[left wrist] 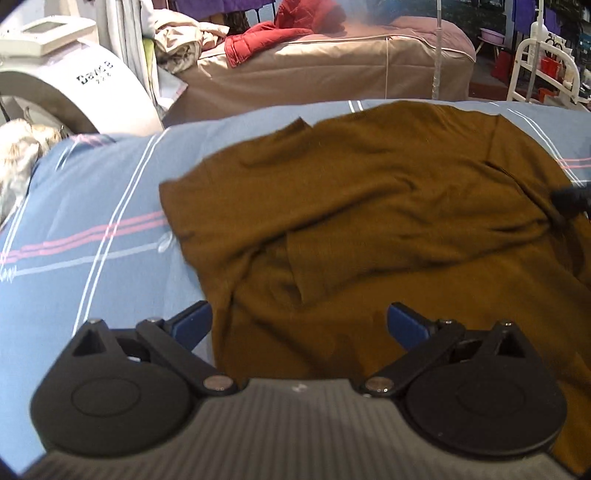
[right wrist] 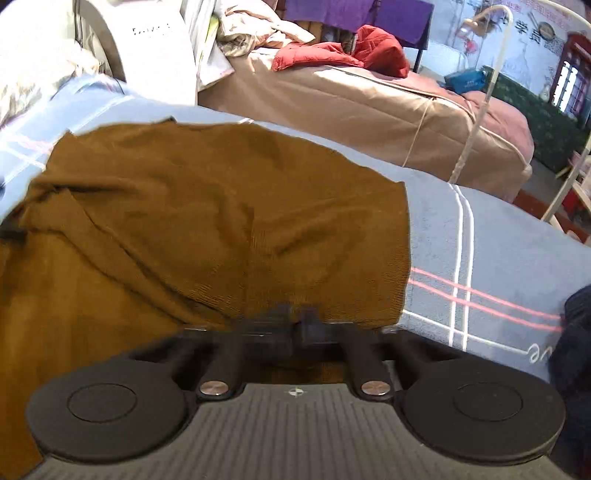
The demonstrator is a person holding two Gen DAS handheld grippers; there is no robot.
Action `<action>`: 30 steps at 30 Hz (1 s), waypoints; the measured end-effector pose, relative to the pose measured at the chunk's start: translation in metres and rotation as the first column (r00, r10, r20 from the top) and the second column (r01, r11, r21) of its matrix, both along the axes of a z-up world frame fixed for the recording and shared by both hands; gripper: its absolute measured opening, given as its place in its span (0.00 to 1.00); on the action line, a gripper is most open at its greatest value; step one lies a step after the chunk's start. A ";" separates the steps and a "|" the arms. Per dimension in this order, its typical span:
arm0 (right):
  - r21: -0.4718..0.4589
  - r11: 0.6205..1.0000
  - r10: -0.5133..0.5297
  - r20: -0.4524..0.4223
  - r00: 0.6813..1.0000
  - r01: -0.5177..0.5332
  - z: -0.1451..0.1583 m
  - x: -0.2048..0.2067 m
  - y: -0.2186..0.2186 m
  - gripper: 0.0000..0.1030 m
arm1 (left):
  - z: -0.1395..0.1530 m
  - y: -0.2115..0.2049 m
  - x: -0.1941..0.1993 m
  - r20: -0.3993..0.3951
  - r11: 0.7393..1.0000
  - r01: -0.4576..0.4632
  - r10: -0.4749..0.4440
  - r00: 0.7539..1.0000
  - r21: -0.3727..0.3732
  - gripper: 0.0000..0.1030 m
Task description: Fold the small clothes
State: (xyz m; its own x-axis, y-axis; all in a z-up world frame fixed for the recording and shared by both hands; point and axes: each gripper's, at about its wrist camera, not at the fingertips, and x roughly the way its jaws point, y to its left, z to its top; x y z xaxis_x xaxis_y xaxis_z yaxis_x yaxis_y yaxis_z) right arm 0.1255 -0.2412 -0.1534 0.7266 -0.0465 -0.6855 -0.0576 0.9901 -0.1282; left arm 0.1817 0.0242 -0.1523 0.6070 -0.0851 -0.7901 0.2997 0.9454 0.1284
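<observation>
so the brown top (left wrist: 369, 206) is lying rumpled and partly folded over itself on the blue striped bedcover (left wrist: 92, 229). The left gripper (left wrist: 300, 325) hangs over its near edge with jaws spread wide, nothing between them, blue pads bare. The right gripper (right wrist: 295, 326) has its fingers pinched together at the near hem of the brown top (right wrist: 221, 221), looks like it's nipping the fabric, though that part is blurry. A red jacket (left wrist: 295, 26) sits on the tan bed (left wrist: 332, 70) behind
</observation>
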 end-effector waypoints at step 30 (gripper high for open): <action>0.757 0.408 0.702 0.096 0.705 -0.510 0.050 -0.111 0.315 0.30 | 0.038 0.230 -0.110 -0.058 0.856 -0.495 0.492 0.869 -0.147 0.23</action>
State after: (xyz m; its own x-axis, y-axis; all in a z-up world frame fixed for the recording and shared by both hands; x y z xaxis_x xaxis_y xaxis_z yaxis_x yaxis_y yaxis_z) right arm 0.0149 0.0742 -0.1034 0.1985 0.8912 -0.4079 -0.6083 0.4383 0.6617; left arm 0.0715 0.2546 -0.1141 0.5873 0.1019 -0.8029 -0.2104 0.9772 -0.0299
